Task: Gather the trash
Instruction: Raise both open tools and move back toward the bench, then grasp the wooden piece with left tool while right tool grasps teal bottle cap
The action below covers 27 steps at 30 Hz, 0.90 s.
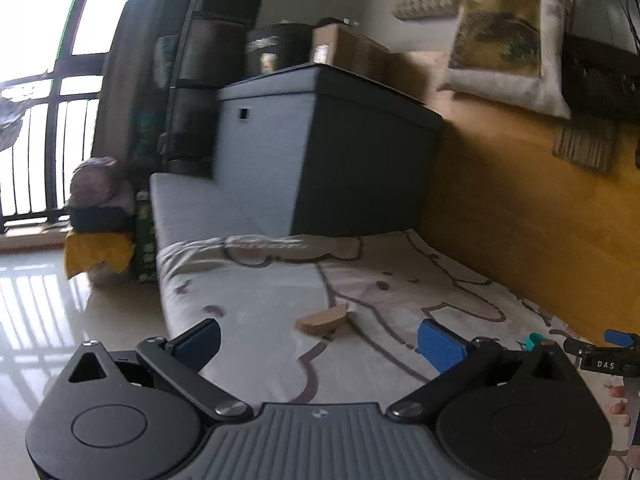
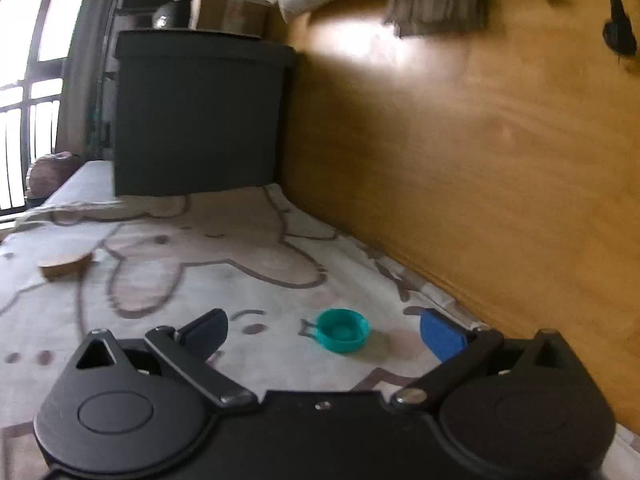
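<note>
A flat brown cardboard scrap (image 1: 326, 321) lies on the patterned blanket (image 1: 260, 296), just ahead of my left gripper (image 1: 320, 344), which is open and empty. The scrap also shows far left in the right wrist view (image 2: 66, 264). A teal bottle cap (image 2: 342, 330) lies open side up on the blanket (image 2: 200, 248), between the open fingers of my right gripper (image 2: 324, 336), which holds nothing. The cap peeks out at the right in the left wrist view (image 1: 534, 340), beside the right gripper's fingertip (image 1: 618, 338).
A dark storage box (image 1: 320, 152) stands at the far end of the bed with a cardboard box (image 1: 352, 50) on top. A wooden panel (image 2: 480, 160) runs along the right side. Glossy floor (image 1: 60, 320) and a balcony railing (image 1: 36, 152) lie to the left.
</note>
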Tool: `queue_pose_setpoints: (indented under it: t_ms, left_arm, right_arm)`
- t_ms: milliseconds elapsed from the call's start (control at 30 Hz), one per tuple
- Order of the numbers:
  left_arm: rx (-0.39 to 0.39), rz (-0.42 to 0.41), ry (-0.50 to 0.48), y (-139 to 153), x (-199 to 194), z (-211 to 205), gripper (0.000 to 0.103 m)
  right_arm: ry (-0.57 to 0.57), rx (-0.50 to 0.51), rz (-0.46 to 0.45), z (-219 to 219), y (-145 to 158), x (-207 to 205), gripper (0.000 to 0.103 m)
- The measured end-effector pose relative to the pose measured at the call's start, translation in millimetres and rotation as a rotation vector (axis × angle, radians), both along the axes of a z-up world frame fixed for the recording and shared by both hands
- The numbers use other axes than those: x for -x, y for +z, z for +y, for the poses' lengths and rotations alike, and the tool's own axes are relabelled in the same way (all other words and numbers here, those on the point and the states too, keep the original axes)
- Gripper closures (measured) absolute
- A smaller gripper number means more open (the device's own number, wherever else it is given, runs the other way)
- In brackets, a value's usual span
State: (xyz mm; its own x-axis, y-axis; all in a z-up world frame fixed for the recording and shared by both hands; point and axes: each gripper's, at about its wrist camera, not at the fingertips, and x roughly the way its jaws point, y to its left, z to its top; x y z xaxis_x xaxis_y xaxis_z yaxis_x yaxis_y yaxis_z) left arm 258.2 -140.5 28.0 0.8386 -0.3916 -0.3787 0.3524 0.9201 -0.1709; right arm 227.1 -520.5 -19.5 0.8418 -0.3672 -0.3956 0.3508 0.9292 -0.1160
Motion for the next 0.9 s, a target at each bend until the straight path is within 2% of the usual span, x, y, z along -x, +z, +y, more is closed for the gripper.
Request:
queue_pose_setpoints:
  t_ms: [267,367,567,667,767,900]
  left_arm:
    - [-0.004,0.094,-0.027,-31.1,-59.0,-43.5,0.000]
    - [-0.011,0.138,-0.014,-42.8,-74.8,-53.1,0.000]
    - [0.026,0.246,0.068,-67.0,-100.0,-64.1,0.000]
    - [0.021,0.282,0.103,-76.3,-110.7,-73.6,0.000]
    - [0.018,0.323,0.157,-86.0,-124.7,-82.5,0.000]
    - [-0.012,0.297,0.218,-89.5,-137.0,-96.4,0.000]
  right_arm:
    - [-0.047,-0.059,0.049,-35.3,-31.5,-33.6,0.000]
    - [-0.056,-0.085,0.107,-40.5,-41.2,-44.8,0.000]
    - [-0.067,-0.090,0.150,-41.8,-48.2,-67.1,0.000]
    - [-0.100,-0.139,0.190,-46.1,-53.5,-84.0,0.000]
    - [-0.120,-0.188,0.183,-51.5,-56.1,-90.1,0.000]
    - [-0.133,-0.173,0.188,-49.6,-59.0,-99.7,0.000]
